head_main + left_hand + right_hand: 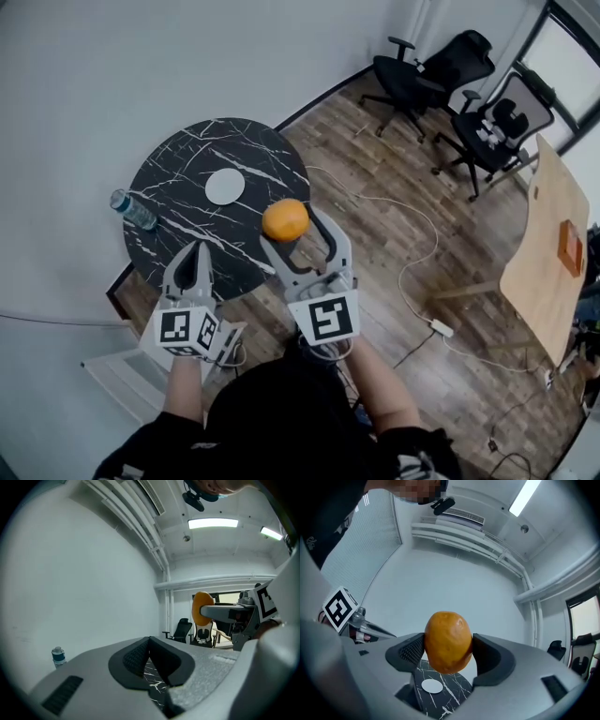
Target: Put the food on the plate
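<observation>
Plainly, in the right gripper view the two dark ribbed pads (410, 652) of the right gripper (449, 651) press on either side of the food (448, 641), the jaws spread just as wide as the food and clamped on it; this view alone shows that grip on both flanks. The food is a rounded orange-brown lump, a little taller than wide, with smooth, faintly mottled skin. Below it, between the jaws, lie the black white-veined table (452, 693) and the small white plate (431, 686); the food is in the air, not touching either.

The left gripper view shows the left gripper (150, 643) with its pads (136, 657) drawn together and nothing between them, only a sliver of the table showing below them; it also catches the food edge-on as a narrow oval, and a water bottle (58, 657), which the right gripper view does not show.

From the head view comes the layout: the food (285, 219) hangs over the table's (178, 173) near right edge; the plate (225, 187) sits near the table's middle, apart from the food; the bottle (133, 210) lies on its side at the table's left edge; the left gripper (197, 251) hovers over the table's near edge.
</observation>
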Available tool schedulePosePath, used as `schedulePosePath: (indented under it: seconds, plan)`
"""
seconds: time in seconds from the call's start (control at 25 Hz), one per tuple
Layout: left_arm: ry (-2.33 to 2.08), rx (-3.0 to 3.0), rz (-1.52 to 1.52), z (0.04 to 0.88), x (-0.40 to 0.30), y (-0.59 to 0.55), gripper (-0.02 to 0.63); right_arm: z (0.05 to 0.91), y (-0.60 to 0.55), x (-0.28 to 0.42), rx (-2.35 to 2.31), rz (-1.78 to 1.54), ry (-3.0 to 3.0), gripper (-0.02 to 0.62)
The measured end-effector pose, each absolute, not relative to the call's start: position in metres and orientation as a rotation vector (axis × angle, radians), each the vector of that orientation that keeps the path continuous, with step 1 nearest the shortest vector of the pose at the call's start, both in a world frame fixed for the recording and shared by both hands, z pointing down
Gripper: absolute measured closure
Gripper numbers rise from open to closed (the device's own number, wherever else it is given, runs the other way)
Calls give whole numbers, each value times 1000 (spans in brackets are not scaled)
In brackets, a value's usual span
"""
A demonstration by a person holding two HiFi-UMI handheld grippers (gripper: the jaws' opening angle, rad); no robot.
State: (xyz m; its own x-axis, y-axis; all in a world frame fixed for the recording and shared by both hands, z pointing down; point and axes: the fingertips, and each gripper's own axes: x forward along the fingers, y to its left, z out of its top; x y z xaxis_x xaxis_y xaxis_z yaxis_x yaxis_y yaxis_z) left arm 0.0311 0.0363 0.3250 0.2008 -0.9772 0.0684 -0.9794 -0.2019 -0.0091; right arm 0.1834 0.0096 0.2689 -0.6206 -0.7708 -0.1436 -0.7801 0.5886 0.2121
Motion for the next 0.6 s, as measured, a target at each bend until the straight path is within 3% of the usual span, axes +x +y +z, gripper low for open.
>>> schedulePosePath:
  seconds: [0.36,0.6]
  plan:
    - [-1987,2300,146,352,53,-29,606,287,-66,228,-1279,365,2838,284]
    - [-2000,2218,180,378,45,-51,606,304,-98,222,-1234,360,2901,284]
